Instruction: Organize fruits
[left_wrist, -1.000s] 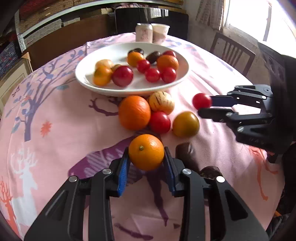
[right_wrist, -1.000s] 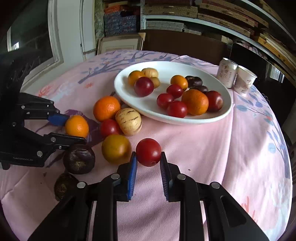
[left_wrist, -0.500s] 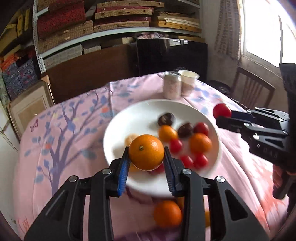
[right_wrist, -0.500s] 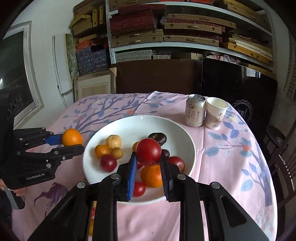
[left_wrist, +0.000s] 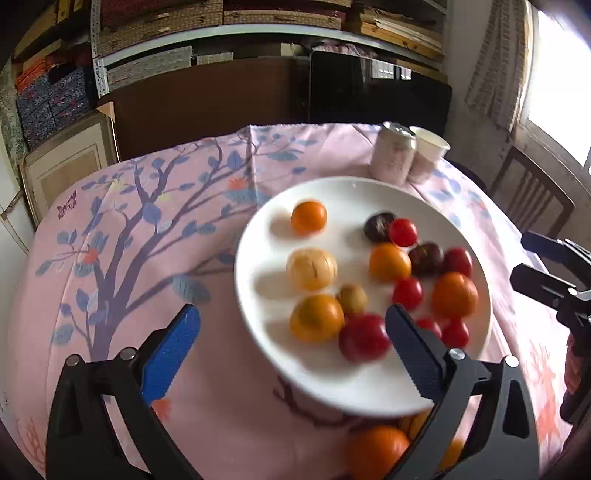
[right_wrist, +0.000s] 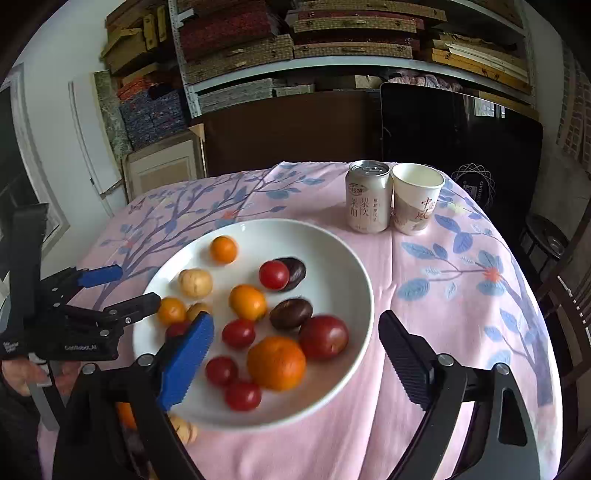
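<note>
Both grippers hang above the white plate (right_wrist: 354, 266) with their jaws spread wide and nothing between them: the left gripper (left_wrist: 291, 350) at the plate's left rim, the right gripper (right_wrist: 295, 354) over its near half. The fruits sit mostly inside the plate — small orange (right_wrist: 223, 249) toward the far rim, large orange (right_wrist: 276, 362) and dark red plum (right_wrist: 324, 336) toward the near side, cherry tomatoes (right_wrist: 238, 333) scattered among them — while at least one orange (left_wrist: 373, 452) and a pale fruit (right_wrist: 183, 430) lie on the tablecloth (right_wrist: 443, 295) just outside the plate's near edge. The risk, as I judge it, is rolling: round fruit lies loose on a shallow dish, so a finger dipping in for the next drop, or knocking the rim, could nudge a tomato over the edge and across the cloth toward the tabletop's near edge. The two grippers are also close together, so reaching at once for the leftover fruit could make them collide. Near the tabletop's far right edge a can (right_wrist: 368, 197) bears Chinese characters that I cannot read with confidence, and the paper cup (right_wrist: 415, 199) touching it shows red characters that appear to include 中. The left gripper's body carries the word "GenRobot.AI".
</note>
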